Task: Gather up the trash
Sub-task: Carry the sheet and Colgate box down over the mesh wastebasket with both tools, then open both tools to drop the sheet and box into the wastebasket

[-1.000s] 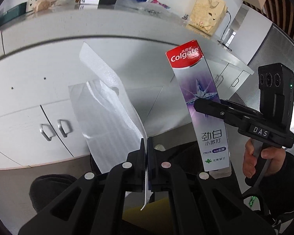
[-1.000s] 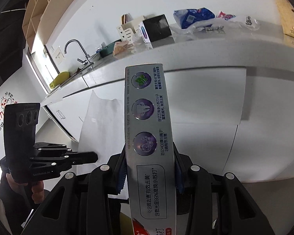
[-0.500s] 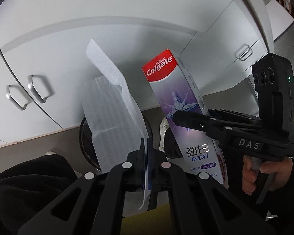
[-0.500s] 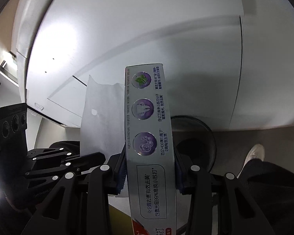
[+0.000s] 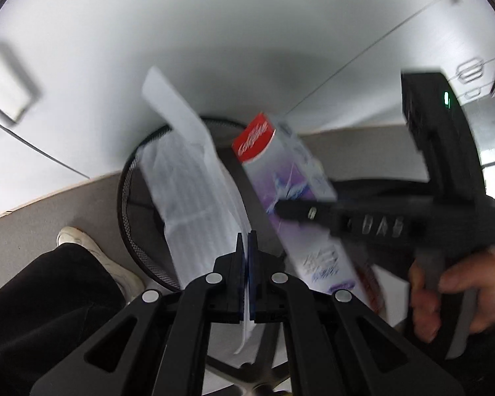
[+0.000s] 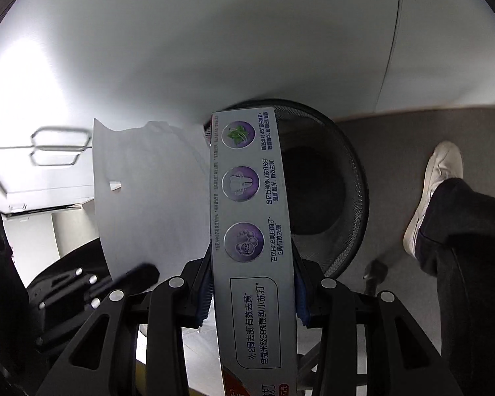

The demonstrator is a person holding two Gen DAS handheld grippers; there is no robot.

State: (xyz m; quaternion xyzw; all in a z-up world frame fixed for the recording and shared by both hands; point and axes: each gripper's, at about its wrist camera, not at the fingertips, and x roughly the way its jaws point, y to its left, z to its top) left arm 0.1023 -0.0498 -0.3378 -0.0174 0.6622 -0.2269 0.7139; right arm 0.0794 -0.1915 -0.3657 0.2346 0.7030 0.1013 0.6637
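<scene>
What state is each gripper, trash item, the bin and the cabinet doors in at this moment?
left gripper: shut on white foam sheet.
right gripper: shut on toothpaste box.
white foam sheet: held, hanging over the bin.
toothpaste box: held, closed, pointing toward the bin.
mesh bin: upright, open-topped; contents too dark to tell.
cabinet doors: closed.

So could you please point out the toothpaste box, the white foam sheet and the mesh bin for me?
toothpaste box (image 6: pixel 247 198), right wrist view, on its grey printed side.
white foam sheet (image 5: pixel 194 191), left wrist view, on its ribbed middle.
mesh bin (image 6: pixel 349 178), right wrist view, on its right mesh wall.
</scene>
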